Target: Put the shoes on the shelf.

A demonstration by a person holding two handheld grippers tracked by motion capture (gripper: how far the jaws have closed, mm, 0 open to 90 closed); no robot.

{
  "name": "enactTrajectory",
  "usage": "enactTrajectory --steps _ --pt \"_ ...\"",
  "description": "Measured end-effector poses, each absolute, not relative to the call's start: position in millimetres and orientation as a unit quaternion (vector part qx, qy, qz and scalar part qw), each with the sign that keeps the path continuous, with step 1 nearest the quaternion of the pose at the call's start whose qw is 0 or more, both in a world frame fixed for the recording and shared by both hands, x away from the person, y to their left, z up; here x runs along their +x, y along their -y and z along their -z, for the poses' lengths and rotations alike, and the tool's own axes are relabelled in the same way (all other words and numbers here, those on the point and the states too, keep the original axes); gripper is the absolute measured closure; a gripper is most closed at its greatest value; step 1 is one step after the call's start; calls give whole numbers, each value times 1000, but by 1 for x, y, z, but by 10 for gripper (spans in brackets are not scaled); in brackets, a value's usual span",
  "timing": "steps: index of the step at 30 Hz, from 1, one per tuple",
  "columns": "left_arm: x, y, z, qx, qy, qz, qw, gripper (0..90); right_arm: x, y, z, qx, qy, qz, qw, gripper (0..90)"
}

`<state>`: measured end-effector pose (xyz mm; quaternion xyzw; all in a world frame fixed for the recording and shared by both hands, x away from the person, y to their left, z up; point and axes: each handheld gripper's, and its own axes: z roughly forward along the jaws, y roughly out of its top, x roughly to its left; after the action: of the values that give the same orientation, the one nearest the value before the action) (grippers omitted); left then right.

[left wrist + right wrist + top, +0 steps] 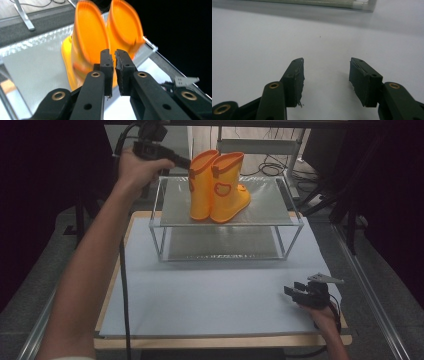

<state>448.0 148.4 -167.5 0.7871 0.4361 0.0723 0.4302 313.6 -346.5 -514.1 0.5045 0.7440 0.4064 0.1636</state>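
Two orange rubber boots (216,187) stand upright side by side on the top shelf (265,205) of a small metal-framed rack. My left gripper (188,164) is held at the rack's far left corner, level with the boot tops, pointing at them. In the left gripper view its jaws (113,53) stand shut with only a thin slit and nothing between them, and the boots (91,37) are blurred just beyond the tips. My right gripper (293,289) rests on the white mat at the front right. Its jaws (325,62) are open and empty.
The rack has a lower shelf (220,245) under the top one. A white mat (200,295) covers the wooden table board. The rack's front edge (312,3) lies well ahead of the right gripper. Cables (272,169) and metal stands sit behind the table.
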Motion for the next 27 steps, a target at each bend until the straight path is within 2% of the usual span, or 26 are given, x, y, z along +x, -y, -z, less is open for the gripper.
enactTrajectory --steps 7,15,27 --pt "448 -164 215 784 -464 -72 406 871 315 341 514 498 -750 -403 163 458" --pt "468 -157 263 788 -483 -56 378 876 315 341 516 497 -752 -400 164 457" --pt "495 -146 306 777 -512 -61 360 870 315 341 518 498 -753 -397 164 458"
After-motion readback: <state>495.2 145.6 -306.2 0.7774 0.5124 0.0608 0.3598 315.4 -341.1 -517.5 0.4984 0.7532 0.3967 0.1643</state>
